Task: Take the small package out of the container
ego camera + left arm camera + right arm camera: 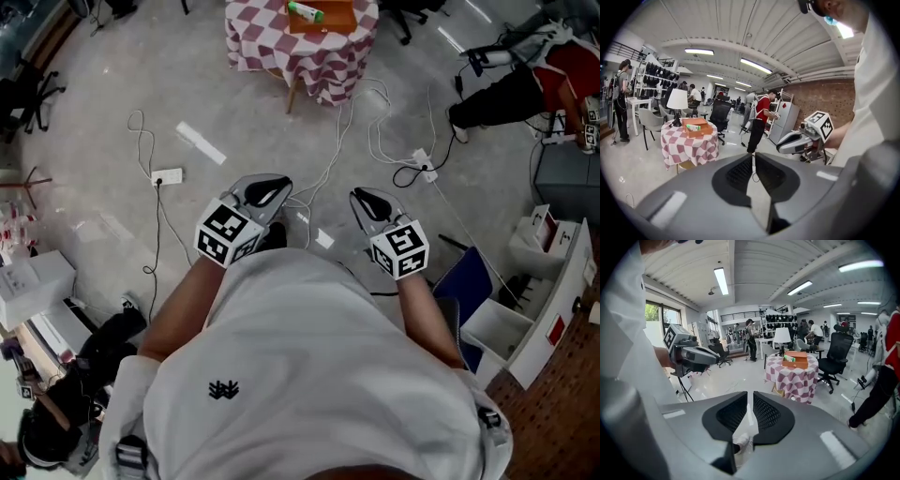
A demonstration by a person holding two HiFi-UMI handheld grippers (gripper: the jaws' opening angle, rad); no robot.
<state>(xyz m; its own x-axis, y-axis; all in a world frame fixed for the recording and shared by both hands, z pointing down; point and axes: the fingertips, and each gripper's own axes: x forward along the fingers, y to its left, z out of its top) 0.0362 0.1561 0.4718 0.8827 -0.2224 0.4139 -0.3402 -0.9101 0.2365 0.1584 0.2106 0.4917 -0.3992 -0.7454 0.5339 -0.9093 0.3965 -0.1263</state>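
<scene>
Well, both hand-held grippers were held low in front of the person's white shirt, well short of the bench (262, 42), which stood across a stretch of grey floor strewn with white cables (375, 141) and a power strip (167, 175). The left hand-held gripper (265, 192) had its jaws pressed together at the tips, with nothing caught between them. The right hand-held gripper (372, 202) showed a thin slit between its jaws, only floor visible through it, so I read it as slightly spread and empty. Each one pointed forward toward the bench, the two side by side and apart from each other.

The bench wore a red-and-white checked cloth hanging down its sides. On top of it sat the container (328, 21), an open orange-brown box. The small package (306, 11), green and white, lay inside the container at its left end as I saw it from the head view, untouched by either tool. From the left gripper view a white-shaded lamp (677, 100) stood on the bench behind the box, and a person in a red top (761, 112) stood farther off to the right.
</scene>
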